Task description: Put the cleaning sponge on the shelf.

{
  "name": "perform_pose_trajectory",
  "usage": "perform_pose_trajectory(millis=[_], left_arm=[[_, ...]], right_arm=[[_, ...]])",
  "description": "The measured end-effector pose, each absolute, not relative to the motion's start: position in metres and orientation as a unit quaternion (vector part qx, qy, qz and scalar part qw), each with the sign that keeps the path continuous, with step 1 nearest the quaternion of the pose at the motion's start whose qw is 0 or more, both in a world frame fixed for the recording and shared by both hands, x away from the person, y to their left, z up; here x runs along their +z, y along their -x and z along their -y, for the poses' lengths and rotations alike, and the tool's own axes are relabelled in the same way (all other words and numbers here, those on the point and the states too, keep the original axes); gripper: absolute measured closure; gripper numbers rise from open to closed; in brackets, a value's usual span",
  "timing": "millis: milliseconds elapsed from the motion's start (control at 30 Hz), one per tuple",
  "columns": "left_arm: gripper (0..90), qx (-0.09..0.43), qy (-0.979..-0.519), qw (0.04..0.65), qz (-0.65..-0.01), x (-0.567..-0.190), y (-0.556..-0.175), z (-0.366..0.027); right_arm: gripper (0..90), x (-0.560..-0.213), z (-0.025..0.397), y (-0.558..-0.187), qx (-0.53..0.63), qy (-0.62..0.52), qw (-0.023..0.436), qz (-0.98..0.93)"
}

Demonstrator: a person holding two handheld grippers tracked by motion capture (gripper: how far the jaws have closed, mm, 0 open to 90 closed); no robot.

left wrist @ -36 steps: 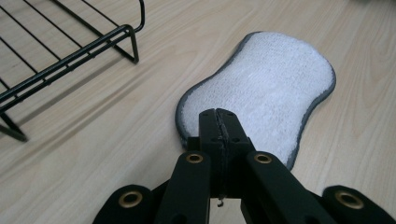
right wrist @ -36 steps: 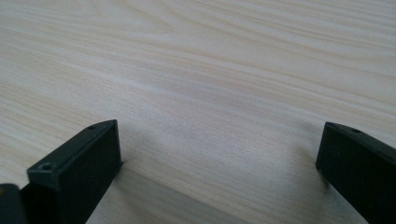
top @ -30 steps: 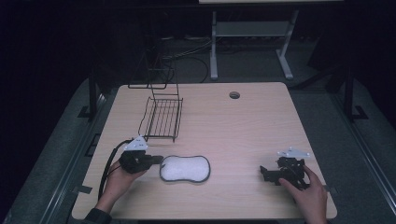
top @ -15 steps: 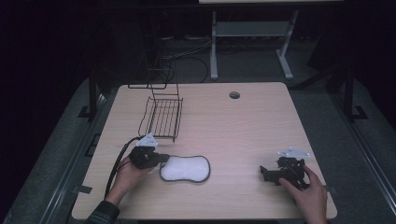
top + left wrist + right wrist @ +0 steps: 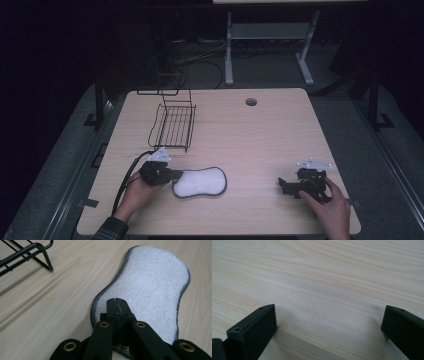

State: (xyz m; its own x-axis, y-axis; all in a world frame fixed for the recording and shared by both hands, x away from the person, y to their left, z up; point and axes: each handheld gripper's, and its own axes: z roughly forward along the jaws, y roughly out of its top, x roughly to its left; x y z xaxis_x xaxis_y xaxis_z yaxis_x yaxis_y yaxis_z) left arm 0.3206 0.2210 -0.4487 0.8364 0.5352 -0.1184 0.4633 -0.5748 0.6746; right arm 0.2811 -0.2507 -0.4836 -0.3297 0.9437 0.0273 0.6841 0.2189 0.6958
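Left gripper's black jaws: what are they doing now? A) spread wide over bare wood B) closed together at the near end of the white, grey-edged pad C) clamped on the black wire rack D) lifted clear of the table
B: in the left gripper view the left gripper has its jaws pressed together over the near end of the white, grey-edged pad, with the black wire rack off to the side.

Dim room, dark surround, pale wooden tabletop (image 5: 260, 135) evenly lit from above, soft shadows under the black wire rack (image 5: 174, 125), close views sharp, near edges blurred
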Motion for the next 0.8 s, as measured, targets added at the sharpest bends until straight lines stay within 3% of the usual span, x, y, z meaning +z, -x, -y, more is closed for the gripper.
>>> perform_pose_trajectory(millis=[800], left_arm=[[89.7, 0.028, -0.881, 0.370, -0.292, -0.439, -0.300, -0.225]], right_arm=[[0.0, -0.484, 0.251, -0.281, 0.314, -0.541, 0.207, -0.753]])
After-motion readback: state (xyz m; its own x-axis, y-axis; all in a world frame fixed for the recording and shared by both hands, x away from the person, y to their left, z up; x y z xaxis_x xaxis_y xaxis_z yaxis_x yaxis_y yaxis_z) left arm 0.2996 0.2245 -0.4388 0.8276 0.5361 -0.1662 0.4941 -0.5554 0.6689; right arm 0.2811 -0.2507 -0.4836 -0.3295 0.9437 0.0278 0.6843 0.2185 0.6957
